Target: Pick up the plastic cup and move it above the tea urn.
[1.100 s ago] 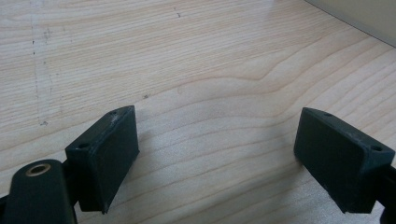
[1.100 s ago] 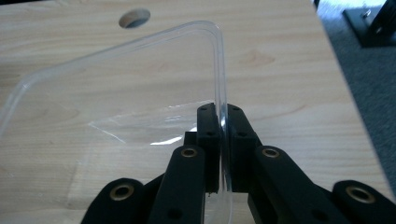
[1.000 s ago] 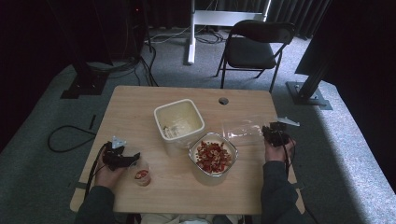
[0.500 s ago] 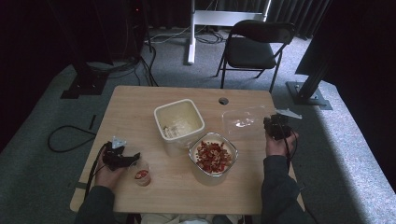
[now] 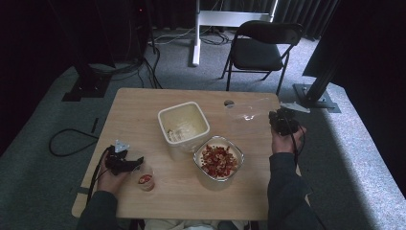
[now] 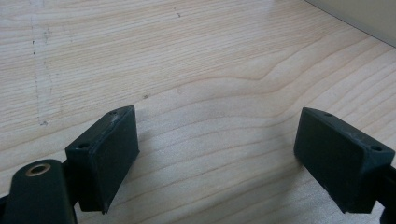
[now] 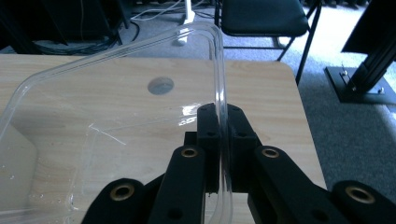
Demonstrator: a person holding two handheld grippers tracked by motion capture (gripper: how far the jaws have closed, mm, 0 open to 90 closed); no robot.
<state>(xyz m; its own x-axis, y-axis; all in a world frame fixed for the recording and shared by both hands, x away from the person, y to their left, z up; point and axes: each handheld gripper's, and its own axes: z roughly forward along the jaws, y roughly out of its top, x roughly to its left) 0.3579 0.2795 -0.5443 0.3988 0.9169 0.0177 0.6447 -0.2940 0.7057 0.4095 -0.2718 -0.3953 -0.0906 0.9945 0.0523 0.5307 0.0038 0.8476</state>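
Your left tongs (image 5: 136, 164) rest near the front left corner of the tabletop (image 5: 143, 110), jaws apart with only bare wood between them, and a small cup (image 5: 145, 179) with something red in it stands right at their tips; a careless twitch of that hand could tip the cup or push it toward the front edge. Toward the front middle sits the glass bowl (image 5: 218, 158) of red and pale pieces, and just behind it the empty cream tub (image 5: 184, 123). Your right tongs (image 7: 220, 140) are clamped together on the rim of a clear plastic lid (image 7: 112, 126), which hangs above the right side of the tabletop, held by that one edge alone. That is the weak point: the grip is thin and at the very margin, so the lid could pivot, sag or slip out if you swing it quickly. It is also hard to see against the wood, so you might misjudge its far corner and knock the tub or clip the bowl's rim when you bring it across. Beyond the far edge there is only carpet and a folding chair (image 5: 261, 48), so a dropped lid could slide off the tabletop.
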